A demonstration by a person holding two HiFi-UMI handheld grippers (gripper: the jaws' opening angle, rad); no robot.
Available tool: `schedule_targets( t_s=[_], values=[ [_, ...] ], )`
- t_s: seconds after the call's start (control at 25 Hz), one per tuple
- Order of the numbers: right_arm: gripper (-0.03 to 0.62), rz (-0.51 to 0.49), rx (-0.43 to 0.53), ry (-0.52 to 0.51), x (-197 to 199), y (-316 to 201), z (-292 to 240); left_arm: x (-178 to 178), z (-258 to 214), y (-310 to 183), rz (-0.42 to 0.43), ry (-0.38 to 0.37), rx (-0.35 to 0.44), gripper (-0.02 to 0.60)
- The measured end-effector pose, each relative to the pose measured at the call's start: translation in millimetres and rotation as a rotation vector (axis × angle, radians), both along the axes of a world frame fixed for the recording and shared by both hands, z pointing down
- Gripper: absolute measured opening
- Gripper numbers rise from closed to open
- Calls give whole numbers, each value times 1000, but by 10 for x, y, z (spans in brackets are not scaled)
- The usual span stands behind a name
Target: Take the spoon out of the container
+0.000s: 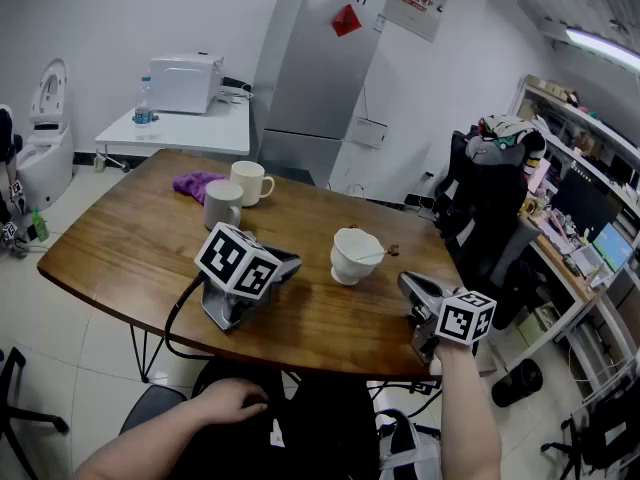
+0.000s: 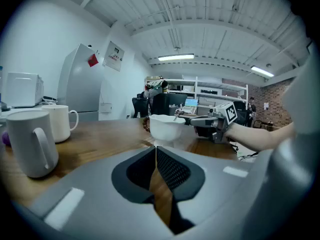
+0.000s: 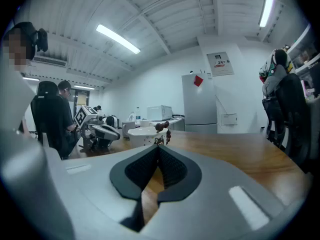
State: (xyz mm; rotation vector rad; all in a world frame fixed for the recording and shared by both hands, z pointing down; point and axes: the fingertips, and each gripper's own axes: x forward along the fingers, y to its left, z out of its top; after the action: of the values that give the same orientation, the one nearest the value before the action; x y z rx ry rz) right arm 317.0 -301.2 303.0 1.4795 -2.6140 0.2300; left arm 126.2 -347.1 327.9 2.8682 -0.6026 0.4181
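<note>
Spoon sits in the white bowl near the middle of the wooden table. In the head view its long axis runs roughly 9 to 3 o'clock. The handle crosses the rim at the bowl's 3 o'clock, and its dark end juts out past the rim.

At the bowl's 8 o'clock my left gripper lies on the table with no hand on it. Its jaws are clenched on nothing and its nose is turned toward the bowl. The left hand rests in the lap below the table edge.

At the bowl's 4 o'clock my right gripper is held at the table's near edge, close to the bowl and clear of it. Its jaws are pressed together and empty. In the right gripper view the spoon's dark handle end stands just above the jaw tips, with the bowl behind it.

At the bowl's 10 o'clock stand a grey mug and a white mug, with a purple cloth beside them.
</note>
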Motion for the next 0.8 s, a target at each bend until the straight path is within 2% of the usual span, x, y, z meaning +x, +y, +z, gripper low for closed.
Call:
schedule_targets(
  t_s=[0.48,0.8],
  values=[
    [8,20,20,-18,-30,30,-131,-7,7,9,5,-4,3,12],
    [86,44,28,-82,-34,-33,-419,0,5,10,4,-5,2,12]
  ],
)
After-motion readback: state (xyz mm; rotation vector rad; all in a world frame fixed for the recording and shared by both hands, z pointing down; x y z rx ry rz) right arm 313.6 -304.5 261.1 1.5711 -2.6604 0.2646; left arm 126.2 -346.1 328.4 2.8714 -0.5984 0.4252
